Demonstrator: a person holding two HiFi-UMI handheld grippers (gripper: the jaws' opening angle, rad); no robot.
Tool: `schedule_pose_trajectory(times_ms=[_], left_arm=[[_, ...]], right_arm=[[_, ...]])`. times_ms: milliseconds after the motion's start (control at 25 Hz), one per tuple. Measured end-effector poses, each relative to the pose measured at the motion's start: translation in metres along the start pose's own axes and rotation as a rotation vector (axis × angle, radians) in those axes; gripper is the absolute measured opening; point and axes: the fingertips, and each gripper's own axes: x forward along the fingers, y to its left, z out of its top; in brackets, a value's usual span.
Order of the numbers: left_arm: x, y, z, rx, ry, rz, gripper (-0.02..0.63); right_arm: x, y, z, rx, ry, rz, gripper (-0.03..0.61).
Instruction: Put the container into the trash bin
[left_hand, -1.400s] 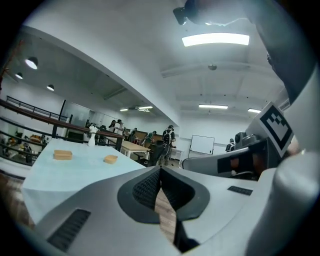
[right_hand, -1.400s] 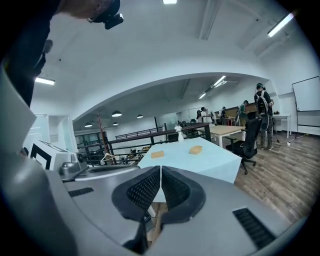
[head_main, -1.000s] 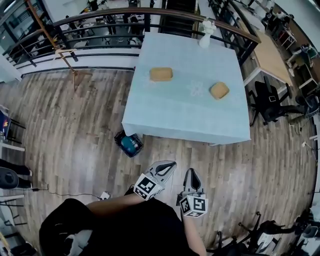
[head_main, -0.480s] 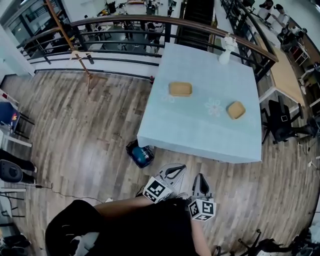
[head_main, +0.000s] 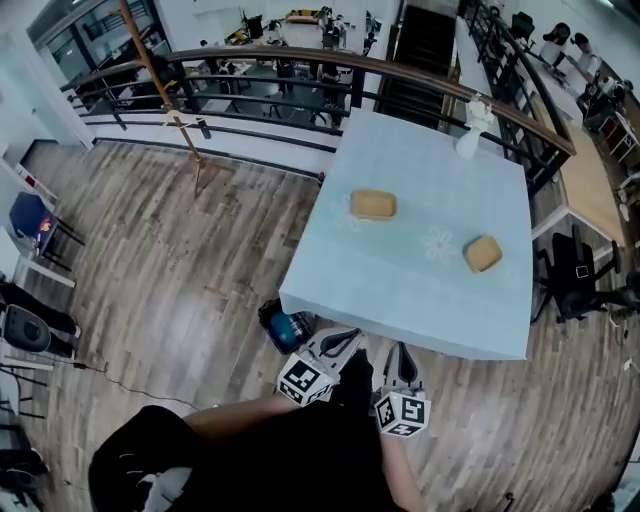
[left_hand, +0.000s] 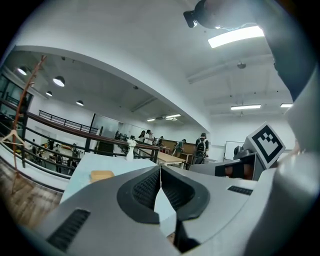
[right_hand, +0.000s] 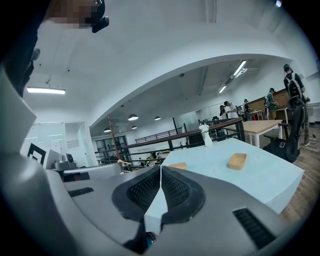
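Note:
Two tan containers lie on the light blue table (head_main: 400, 290): one (head_main: 373, 205) at the far left, one (head_main: 483, 253) at the right. The dark trash bin (head_main: 285, 327) with a blue liner stands on the floor by the table's near left corner. My left gripper (head_main: 340, 340) hovers just right of the bin, at the table's near edge, jaws shut and empty. My right gripper (head_main: 403, 357) is beside it, shut with nothing in it. In the left gripper view the left gripper (left_hand: 160, 167) points at the table, with one container (left_hand: 102, 175) to the left. The right gripper (right_hand: 160, 166) faces both containers (right_hand: 237, 161) (right_hand: 177, 165).
A white vase (head_main: 470, 130) stands at the table's far right corner. A dark railing (head_main: 250, 60) curves behind the table. Chairs (head_main: 575, 275) and a wooden desk (head_main: 590, 190) stand to the right. Wood floor (head_main: 170, 260) spreads to the left.
The table and the bin have come nearer in the head view. Both grippers have moved forward to the table's near edge, still shut.

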Motion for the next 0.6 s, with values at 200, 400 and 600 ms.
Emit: schedule_pose_trajectory(times_ms=[200,400,600], left_arm=[[0.047,0.034,0.027,0.000,-0.031,0.034,0.015],[0.103,0.080,0.041,-0.024,-0.022,0.115,0.015],[0.165,0.116,0.046,-0.029,0.008,0.241,0.015]], right_arm=[[0.062,-0.027,0.027,-0.007,-0.023,0.082,0.034],[0.129,-0.057,0.046,0.012,0.004,0.129,0.035],[0.194,-0.099,0.073,-0.030,0.042,0.171,0.035]])
